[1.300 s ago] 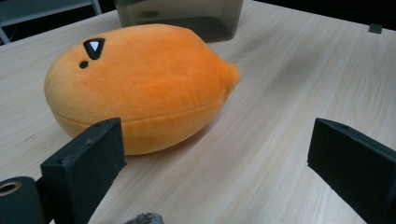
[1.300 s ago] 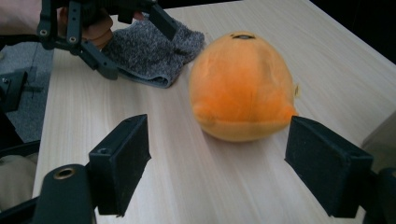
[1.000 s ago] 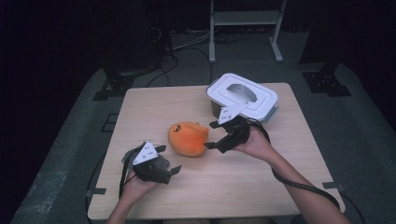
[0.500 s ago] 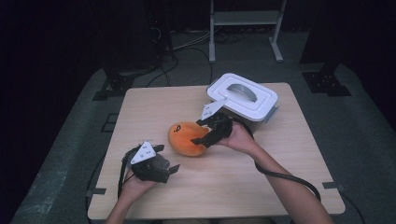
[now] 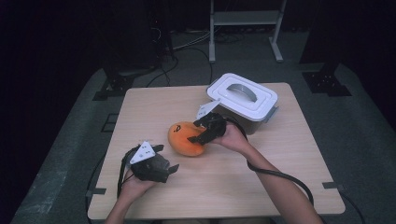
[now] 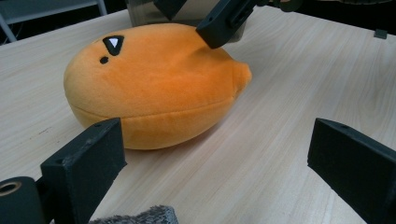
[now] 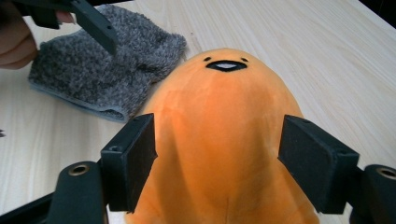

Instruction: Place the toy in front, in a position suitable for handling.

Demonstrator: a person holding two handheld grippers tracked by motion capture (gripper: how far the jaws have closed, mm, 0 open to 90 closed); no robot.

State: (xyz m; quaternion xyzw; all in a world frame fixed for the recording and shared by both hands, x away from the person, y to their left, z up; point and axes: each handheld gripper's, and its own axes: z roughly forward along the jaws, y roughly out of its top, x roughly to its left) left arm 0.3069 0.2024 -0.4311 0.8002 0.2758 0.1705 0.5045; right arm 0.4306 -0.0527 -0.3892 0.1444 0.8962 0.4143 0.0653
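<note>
From the high view, the right gripper (image 5: 198,132) hides part of the orange plush toy (image 5: 184,140) mid-worktop (image 5: 280,154); a white lidded box (image 5: 243,95) sits just behind, with bare wood towards the near edge. In the left gripper view, the left gripper (image 6: 215,158) gapes wide, holding nothing, the toy cut by its jaw. In the right gripper view, the jaws straddle the toy and have just been closing, seemingly touching its sides; a grey cloth (image 7: 105,70) lies beyond.
</note>
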